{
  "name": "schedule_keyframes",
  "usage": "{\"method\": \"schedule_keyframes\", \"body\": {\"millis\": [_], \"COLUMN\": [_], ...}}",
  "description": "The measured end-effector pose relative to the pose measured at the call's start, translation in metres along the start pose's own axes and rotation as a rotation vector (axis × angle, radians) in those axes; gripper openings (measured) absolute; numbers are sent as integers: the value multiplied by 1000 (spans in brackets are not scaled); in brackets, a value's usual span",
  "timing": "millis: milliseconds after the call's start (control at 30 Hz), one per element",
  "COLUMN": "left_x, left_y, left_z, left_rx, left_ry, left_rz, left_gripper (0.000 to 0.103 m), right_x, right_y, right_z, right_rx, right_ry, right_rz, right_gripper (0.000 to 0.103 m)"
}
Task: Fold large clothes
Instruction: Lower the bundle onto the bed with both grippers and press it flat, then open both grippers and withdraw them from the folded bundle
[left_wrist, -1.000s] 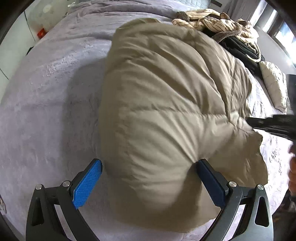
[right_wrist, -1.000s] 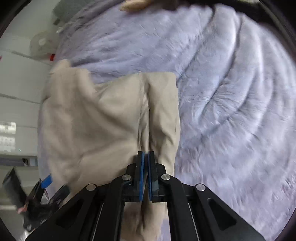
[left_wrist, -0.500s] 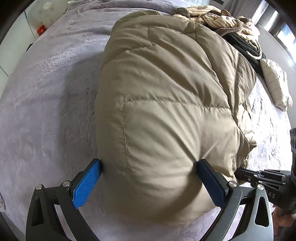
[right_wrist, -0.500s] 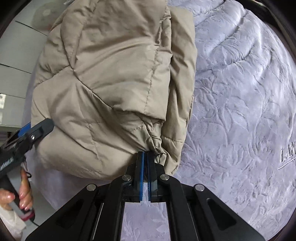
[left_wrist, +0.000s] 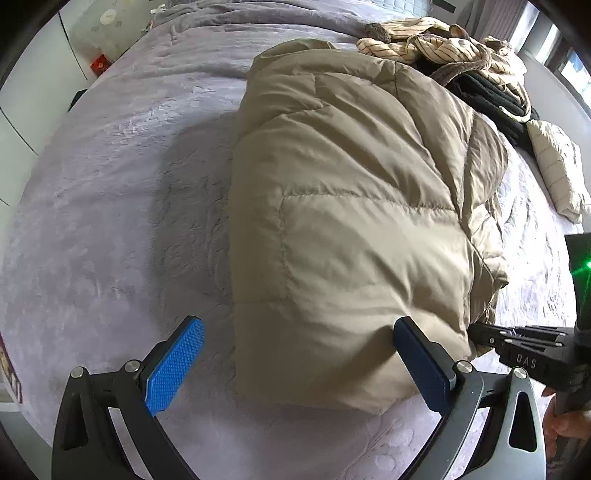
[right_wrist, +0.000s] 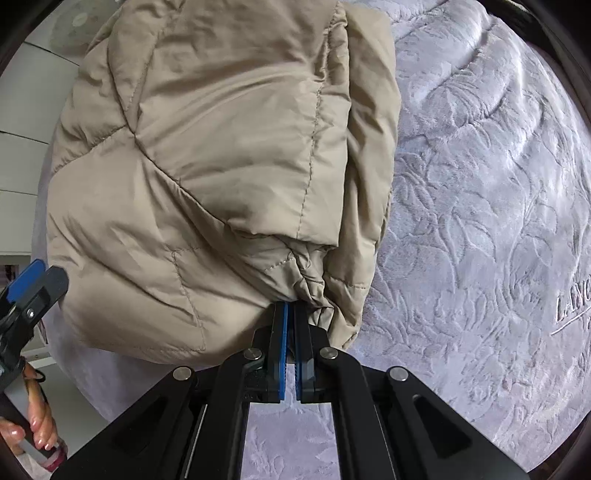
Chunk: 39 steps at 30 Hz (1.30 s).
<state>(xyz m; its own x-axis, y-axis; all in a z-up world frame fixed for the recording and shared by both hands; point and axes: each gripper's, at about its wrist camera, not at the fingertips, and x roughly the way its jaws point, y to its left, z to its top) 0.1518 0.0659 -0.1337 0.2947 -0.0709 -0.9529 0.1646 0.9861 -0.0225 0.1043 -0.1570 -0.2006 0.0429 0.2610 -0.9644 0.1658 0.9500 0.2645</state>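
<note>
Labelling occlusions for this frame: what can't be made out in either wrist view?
- Left view: whether the left gripper presses the jacket or only straddles it; the puffed fabric hides the contact.
- Left view: the right gripper tip, buried in the jacket's edge.
- Right view: how much fabric sits between the shut jaws; bunched folds cover it.
- Right view: the blanket lettering, cut by the frame edge.
- Left view: the clothes pile, tangled.

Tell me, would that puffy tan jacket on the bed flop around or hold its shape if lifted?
The tan jacket would probably sag: its fabric bunches where the right gripper pinches it. The puffy quilted panels suggest it is light for its bulk. The smooth shell may be slippery.
</note>
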Motion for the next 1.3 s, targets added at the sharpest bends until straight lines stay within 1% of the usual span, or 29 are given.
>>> {"method": "schedule_keyframes", "body": {"millis": [67,133,167,233,333,433,500,567,600,633,800,867,967,1000,1033,1067,1100,1133,1167,1300], "left_x": [-4,-9,-10,-12,-7,-8,-13,-17,-21,-23,-31,-35,-41,-43,-45,-47,-49,-50,-52,-60], "left_y": [3,9,12,17,18,22,25,31,34,36,34,32,32,31,30,28,26,25,24,23], "left_z": [-3,-7,-9,-13,-18,-24,-27,-29,-30,-30,-32,-34,-39,-40,-41,-41,-42,-43,-43,-44], "left_rx": [-17,-59,-74,-97,-71,-72,-81,-98,-111,-115,-68,-57,-55,-51,-44,-36,-19,-8,2,17], "left_ry": [-4,1,3,13,60,70,67,53,38,34,17,12,12,16,20,25,33,35,34,29], "left_rz": [5,-22,-23,-5,46,59,54,21,-8,-12,46,40,17,23,31,36,47,56,58,46], "left_gripper": [103,103,103,103,103,103,103,103,103,103,103,103,103,103,103,103,103,103,103,103], "right_x": [3,6,7,11,24,31,25,14,10,4,-26,-33,-41,-43,-44,-46,-50,-56,-56,-66], "right_y": [2,6,8,10,9,6,7,8,7,7,6,8,18,23,25,29,33,39,50,68], "right_z": [0,1,2,2,6,10,8,4,1,-2,-21,-28,-39,-42,-46,-50,-52,-54,-65,-73], "right_rx": [-2,-13,-18,-18,-4,24,36,27,24,22,38,40,46,45,44,42,37,28,21,22], "right_ry": [6,9,11,15,29,45,44,33,30,26,12,8,6,1,-6,-15,-30,-57,-80,-136], "right_rz": [-10,-28,-37,-48,-48,-35,-25,-10,-4,2,48,69,80,77,72,68,59,40,26,-24], "right_gripper": [1,1,1,1,1,1,1,4,5,5,5,6,6,12,33,48,76,82,82,83]}}
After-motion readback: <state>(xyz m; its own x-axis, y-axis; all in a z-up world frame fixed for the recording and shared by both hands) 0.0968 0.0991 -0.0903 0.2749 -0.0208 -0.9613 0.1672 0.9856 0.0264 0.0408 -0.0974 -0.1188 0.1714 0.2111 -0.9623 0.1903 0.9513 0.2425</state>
